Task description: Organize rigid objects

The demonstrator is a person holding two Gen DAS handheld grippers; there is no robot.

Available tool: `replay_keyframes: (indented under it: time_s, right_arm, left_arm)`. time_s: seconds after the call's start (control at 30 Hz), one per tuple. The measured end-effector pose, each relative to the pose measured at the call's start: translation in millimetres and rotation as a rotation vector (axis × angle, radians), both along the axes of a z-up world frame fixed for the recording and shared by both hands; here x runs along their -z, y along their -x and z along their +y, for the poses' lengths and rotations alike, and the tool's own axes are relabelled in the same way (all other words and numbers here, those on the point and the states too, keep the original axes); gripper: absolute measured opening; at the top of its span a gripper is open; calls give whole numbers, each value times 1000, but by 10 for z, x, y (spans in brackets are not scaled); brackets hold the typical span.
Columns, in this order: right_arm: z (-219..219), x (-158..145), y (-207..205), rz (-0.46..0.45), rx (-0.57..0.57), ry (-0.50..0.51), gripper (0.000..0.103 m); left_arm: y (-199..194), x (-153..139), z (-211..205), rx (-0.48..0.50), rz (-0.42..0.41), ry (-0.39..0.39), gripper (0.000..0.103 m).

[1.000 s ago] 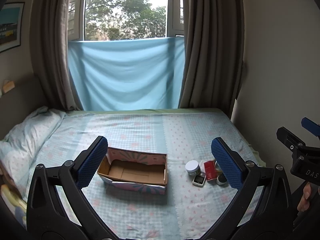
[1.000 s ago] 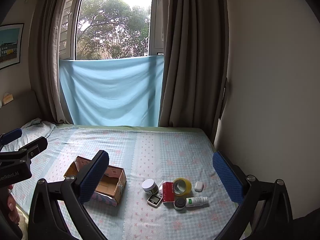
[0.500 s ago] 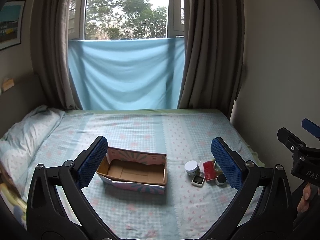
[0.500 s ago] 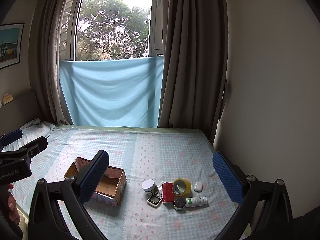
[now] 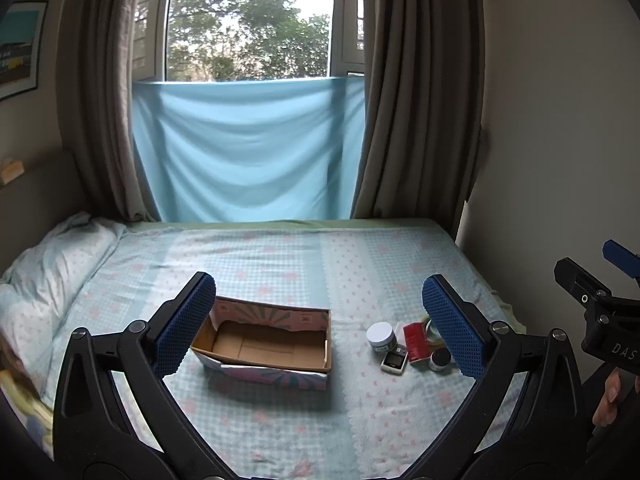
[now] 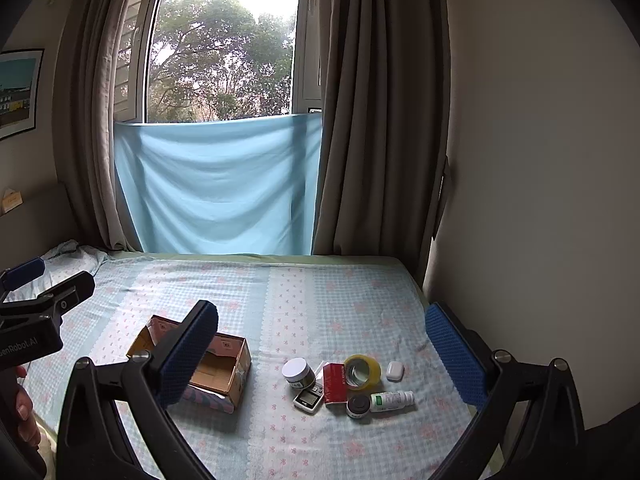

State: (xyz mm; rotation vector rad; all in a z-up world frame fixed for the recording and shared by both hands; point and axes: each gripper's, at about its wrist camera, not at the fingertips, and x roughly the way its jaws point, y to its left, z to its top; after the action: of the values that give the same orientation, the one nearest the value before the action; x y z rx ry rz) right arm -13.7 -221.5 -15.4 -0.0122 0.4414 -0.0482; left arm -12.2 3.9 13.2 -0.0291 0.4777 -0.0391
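An open, empty cardboard box (image 5: 266, 342) (image 6: 218, 368) sits on the bed. To its right lies a cluster: a white-lidded jar (image 6: 297, 373) (image 5: 381, 335), a red box (image 6: 335, 383) (image 5: 415, 341), a yellow tape roll (image 6: 362, 371), a white earbud case (image 6: 395, 371), a small digital device (image 6: 307, 399) (image 5: 394, 361), a black round tin (image 6: 358, 406) (image 5: 440, 359) and a white bottle (image 6: 392, 400) lying flat. My left gripper (image 5: 320, 320) is open and empty, held above the near bed. My right gripper (image 6: 322, 350) is open and empty, held above the cluster.
The bed sheet (image 5: 280, 256) is pale blue with pink flowers. A pillow (image 5: 48, 264) lies at the left. A wall (image 6: 540, 200) runs along the bed's right side. Curtains and a blue cloth (image 5: 248, 148) hang at the window behind.
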Motion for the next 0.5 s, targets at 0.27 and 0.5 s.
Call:
replay_keyframes:
  time_s: [0.27, 0.5]
  right_arm:
    - [10, -2, -3, -1, 2, -1, 103]
    - [60, -37, -17, 2, 19, 2, 103]
  left_arm:
    - [-23, 6, 37, 7, 7, 5, 103]
    - [-108, 15, 79, 35, 33, 13, 103]
